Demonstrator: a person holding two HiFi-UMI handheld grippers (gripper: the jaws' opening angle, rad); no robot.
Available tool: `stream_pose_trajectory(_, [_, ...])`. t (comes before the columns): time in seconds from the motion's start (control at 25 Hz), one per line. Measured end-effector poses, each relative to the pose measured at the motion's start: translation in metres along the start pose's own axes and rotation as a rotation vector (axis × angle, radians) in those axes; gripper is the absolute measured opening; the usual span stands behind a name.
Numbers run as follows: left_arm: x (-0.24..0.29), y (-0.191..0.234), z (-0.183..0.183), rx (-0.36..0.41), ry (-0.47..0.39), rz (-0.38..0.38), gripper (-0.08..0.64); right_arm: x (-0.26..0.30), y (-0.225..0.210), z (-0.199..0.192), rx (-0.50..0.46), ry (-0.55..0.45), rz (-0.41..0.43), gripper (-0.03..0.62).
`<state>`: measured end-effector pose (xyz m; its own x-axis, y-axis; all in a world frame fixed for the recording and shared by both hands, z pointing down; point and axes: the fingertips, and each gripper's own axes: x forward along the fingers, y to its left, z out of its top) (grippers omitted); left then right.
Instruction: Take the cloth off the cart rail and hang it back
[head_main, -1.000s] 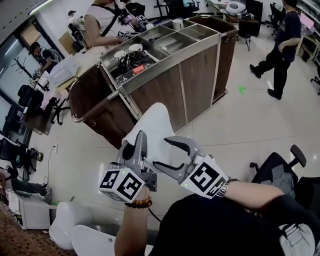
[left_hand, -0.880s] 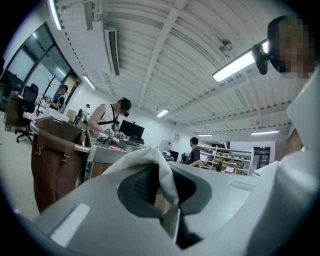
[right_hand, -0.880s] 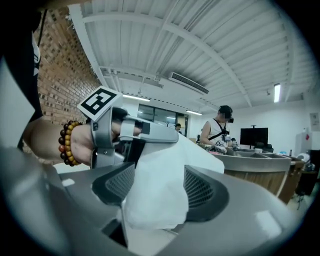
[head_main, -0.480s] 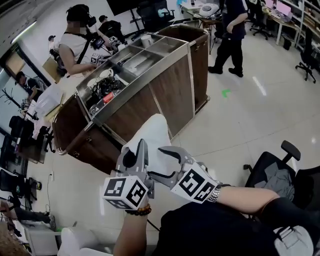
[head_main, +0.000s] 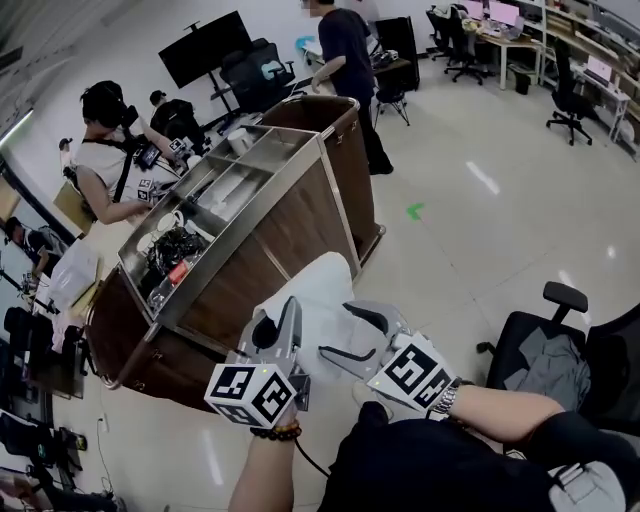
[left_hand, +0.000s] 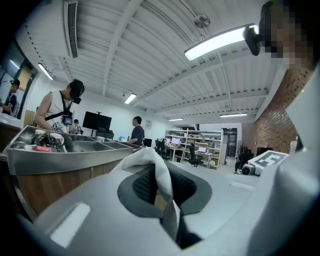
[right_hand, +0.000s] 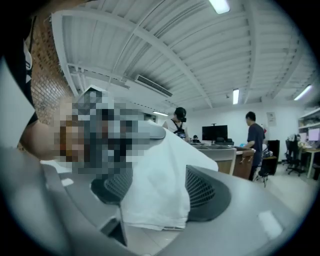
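Off to the left of the cloth, which is clamped in the left gripper and seemingly loose between the right gripper's just-opened jaws, the cart rail is seen.

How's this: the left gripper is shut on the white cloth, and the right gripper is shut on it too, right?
Not quite. The right gripper is open: the right gripper view shows its jaws apart, having just been opening, with the white cloth lying between them. The left gripper is shut on it, as you said.
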<state>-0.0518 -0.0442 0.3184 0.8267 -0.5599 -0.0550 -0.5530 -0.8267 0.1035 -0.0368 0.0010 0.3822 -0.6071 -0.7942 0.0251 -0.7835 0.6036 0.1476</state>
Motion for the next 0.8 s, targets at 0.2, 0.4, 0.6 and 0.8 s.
stream_pose_trajectory(0.2, [0.057,0.021,-0.013,-0.010,-0.011,-0.082,0.018,0.000,-0.069,-0.015,0.012,-0.035,-0.117,0.316])
stream_pose_trajectory(0.4, [0.078,0.005,-0.012,-0.039,-0.034,-0.151,0.018,-0.032,-0.091,-0.005,0.109,-0.039,-0.230,0.314])
stream_pose_trajectory(0.6, [0.119,0.046,-0.010,-0.070,-0.057,-0.211,0.018,0.002,-0.142,-0.009,0.092,-0.026,-0.295,0.314])
stream_pose_trajectory(0.8, [0.172,0.074,-0.005,-0.072,-0.071,-0.244,0.018,0.025,-0.198,-0.008,0.148,-0.004,-0.345,0.314])
